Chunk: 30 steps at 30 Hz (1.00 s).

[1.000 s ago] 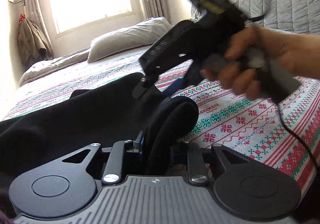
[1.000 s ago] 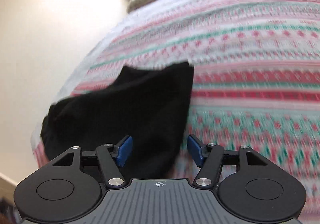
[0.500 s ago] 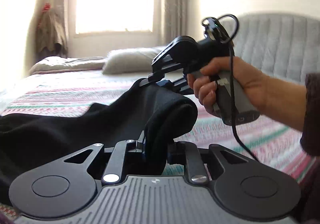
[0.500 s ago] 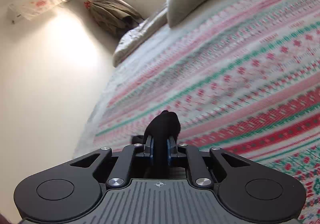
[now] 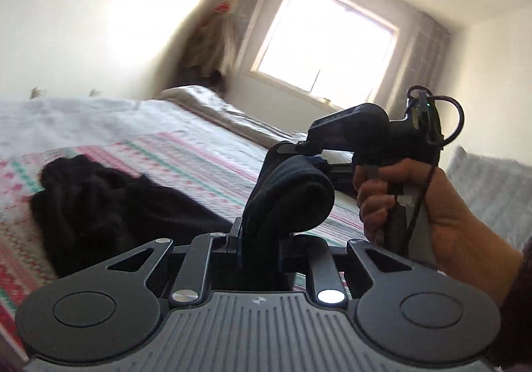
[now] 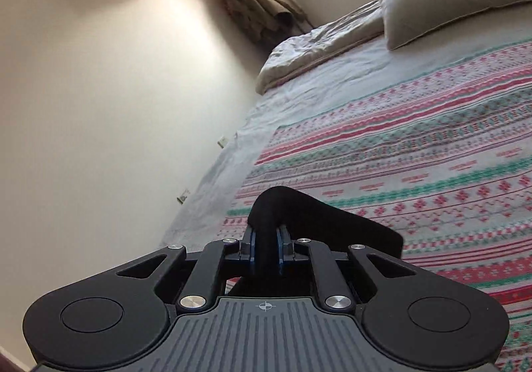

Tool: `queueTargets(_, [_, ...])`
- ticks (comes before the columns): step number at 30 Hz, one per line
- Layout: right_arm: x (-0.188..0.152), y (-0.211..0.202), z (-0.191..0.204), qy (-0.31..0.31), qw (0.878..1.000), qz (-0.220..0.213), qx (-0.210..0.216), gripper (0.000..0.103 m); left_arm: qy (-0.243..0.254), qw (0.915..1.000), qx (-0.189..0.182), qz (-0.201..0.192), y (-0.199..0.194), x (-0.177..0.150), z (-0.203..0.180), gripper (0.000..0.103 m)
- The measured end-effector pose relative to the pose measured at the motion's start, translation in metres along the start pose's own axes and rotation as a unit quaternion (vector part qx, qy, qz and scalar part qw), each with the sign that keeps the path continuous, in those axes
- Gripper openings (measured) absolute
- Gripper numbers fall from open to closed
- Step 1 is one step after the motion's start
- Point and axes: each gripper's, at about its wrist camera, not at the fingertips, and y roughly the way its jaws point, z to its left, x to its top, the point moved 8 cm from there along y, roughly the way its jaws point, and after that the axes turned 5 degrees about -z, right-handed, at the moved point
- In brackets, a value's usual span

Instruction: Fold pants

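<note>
Two grippers now grip the soft black fabric pants (image 5: 99,205): our right gripper (image 6: 265,254), wide apart a second ago, has clamped an edge beside our left gripper (image 5: 259,239). Both clenched, we lift one end off the striped patterned bedspread (image 6: 415,155), ready to fold.

Matte black two-finger left gripper (image 5: 257,239) with silver screws, ribbed grey housing; matching right gripper (image 6: 265,250) with blue pads; thin black cable (image 5: 454,119), dark maroon sleeve (image 5: 518,298).

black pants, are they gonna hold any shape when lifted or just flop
Likely floppy: the black pants curl in a soft roll over the left hand-held gripper. The rest probably trails and drags, since it lies bunched on the bedspread. Seemingly thick enough to grip well: a plump fold fills the right hand-held gripper.
</note>
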Motion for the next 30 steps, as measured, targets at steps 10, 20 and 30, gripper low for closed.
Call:
queueTargets(10, [-0.047, 0.094, 0.108, -0.058, 0.997, 0.046, 0.028, 0.012, -0.136, 0.9819, 0.124, -0.045, -0.026, 0.033, 0.087, 0.020])
queueTargets(20, [-0.086, 0.148, 0.129, -0.083, 0.993, 0.083, 0.020, 0.023, -0.183, 0.9554, 0.232, -0.009, -0.029, 0.029, 0.141, 0.036])
queueTargets(30, [-0.060, 0.082, 0.107, -0.136, 0.989, 0.052, 0.019, 0.070, -0.070, 0.9801, 0.169, 0.077, -0.002, 0.064, 0.162, 0.086])
